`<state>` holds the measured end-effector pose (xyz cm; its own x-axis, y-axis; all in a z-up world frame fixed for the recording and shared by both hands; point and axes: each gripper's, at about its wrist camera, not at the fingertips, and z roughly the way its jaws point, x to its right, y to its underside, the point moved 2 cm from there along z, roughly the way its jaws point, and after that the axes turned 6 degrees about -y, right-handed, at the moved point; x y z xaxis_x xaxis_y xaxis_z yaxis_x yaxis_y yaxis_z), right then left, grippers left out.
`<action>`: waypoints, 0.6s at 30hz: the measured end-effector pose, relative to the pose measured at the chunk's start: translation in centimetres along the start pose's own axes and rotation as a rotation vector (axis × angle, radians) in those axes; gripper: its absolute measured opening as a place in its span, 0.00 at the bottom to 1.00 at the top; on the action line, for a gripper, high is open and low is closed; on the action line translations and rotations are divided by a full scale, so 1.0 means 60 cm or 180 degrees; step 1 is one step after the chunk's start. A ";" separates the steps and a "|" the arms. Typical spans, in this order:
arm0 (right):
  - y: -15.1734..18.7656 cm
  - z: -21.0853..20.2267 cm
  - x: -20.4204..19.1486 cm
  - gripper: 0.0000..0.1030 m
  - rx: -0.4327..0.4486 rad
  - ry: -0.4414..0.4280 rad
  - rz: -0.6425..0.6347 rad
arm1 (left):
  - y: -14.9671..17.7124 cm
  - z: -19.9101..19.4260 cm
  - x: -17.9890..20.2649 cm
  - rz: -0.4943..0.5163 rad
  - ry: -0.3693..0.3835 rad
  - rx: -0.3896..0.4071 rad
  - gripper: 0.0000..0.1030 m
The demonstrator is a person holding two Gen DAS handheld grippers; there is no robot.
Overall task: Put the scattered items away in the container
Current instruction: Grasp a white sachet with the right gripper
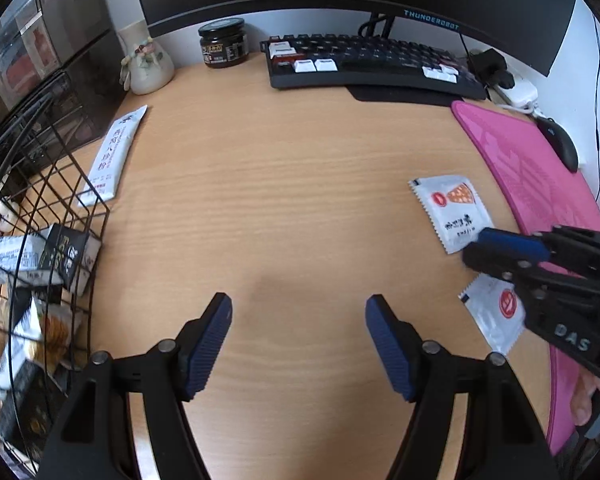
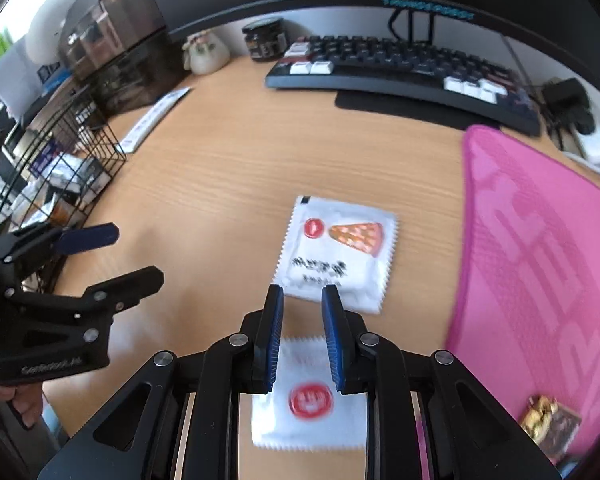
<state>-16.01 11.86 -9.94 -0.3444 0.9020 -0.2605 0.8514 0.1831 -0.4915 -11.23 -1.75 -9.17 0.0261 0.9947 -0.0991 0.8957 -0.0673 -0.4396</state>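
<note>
My left gripper (image 1: 299, 312) hangs wide apart over bare wooden desk (image 1: 292, 200). My right gripper (image 2: 302, 294) is narrowed, nothing pinched, above two white sachets: pizza sachet (image 2: 336, 252) at twelve o'clock, second sachet (image 2: 308, 412) beneath. Wire basket (image 1: 40, 240) sits at nine o'clock.

We see soft, even daylight over the table (image 1: 300, 200), with only a faint shadow on the wood between the left gripper's jaws. Both views bend strongly at the rim, and black corners frame each picture. The left wrist view is sharp nearly throughout. The right wrist view is smeared by motion: the sachet with the pizza print (image 2: 336, 252) and the pink mat (image 2: 540, 260) look blurred, while its own jaws stay crisp. A bright window glares at that view's upper left, washing out detail there.
</note>
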 end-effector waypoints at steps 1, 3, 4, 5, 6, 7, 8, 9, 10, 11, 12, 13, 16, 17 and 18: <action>0.002 -0.008 0.002 0.21 0.0029 0.0003 0.0021 | 0.003 -0.002 0.003 0.0004 -0.0004 0.0000 0.72; 0.001 -0.026 0.008 0.23 0.0102 0.0072 0.0063 | 0.010 -0.006 0.010 0.0022 -0.0011 -0.0010 0.72; -0.001 -0.032 0.010 0.27 0.0143 0.0126 0.0069 | 0.012 -0.008 0.014 0.0035 -0.0008 -0.0016 0.72; -0.006 -0.035 0.009 0.43 0.0183 0.0172 0.0057 | 0.015 -0.009 0.018 0.0052 -0.0001 -0.0017 0.72; -0.013 -0.033 0.008 0.62 0.0214 0.0191 0.0040 | 0.016 -0.009 0.020 0.0061 -0.0002 -0.0021 0.72; -0.020 -0.031 0.007 0.68 0.0250 0.0191 0.0027 | 0.017 -0.009 0.022 0.0068 -0.0005 -0.0027 0.72; -0.030 -0.024 0.007 0.70 0.0267 0.0184 0.0029 | 0.018 -0.009 0.022 0.0068 -0.0009 -0.0033 0.72; -0.037 -0.015 0.006 0.70 0.0247 0.0203 0.0038 | 0.018 -0.009 0.020 0.0063 -0.0015 -0.0039 0.72; -0.044 -0.008 0.005 0.70 0.0230 0.0248 0.0038 | 0.020 -0.008 0.017 0.0060 -0.0022 -0.0050 0.72; -0.048 0.000 0.004 0.70 0.0216 0.0286 0.0027 | 0.021 -0.006 0.014 0.0057 -0.0029 -0.0063 0.72; -0.051 0.009 0.003 0.70 0.0191 0.0307 0.0010 | 0.023 -0.004 0.009 0.0049 -0.0041 -0.0078 0.72; -0.051 0.019 0.002 0.70 0.0159 0.0327 -0.0003 | 0.024 -0.003 0.004 0.0041 -0.0051 -0.0087 0.72; -0.050 0.043 0.005 0.71 0.0085 0.0385 0.0013 | 0.027 0.004 -0.007 0.0014 -0.0043 -0.0107 0.72; -0.051 0.046 0.002 0.72 0.0113 0.0441 -0.0038 | 0.028 0.006 -0.010 0.0008 -0.0034 -0.0114 0.72; -0.051 0.049 -0.001 0.72 0.0117 0.0492 -0.0083 | 0.028 0.008 -0.012 0.0005 -0.0029 -0.0118 0.72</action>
<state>-19.72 10.09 -10.85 -0.2989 0.9470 -0.1177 0.8269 0.1954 -0.5274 -9.95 -2.61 -10.29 0.0238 0.9939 -0.1080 0.9115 -0.0659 -0.4061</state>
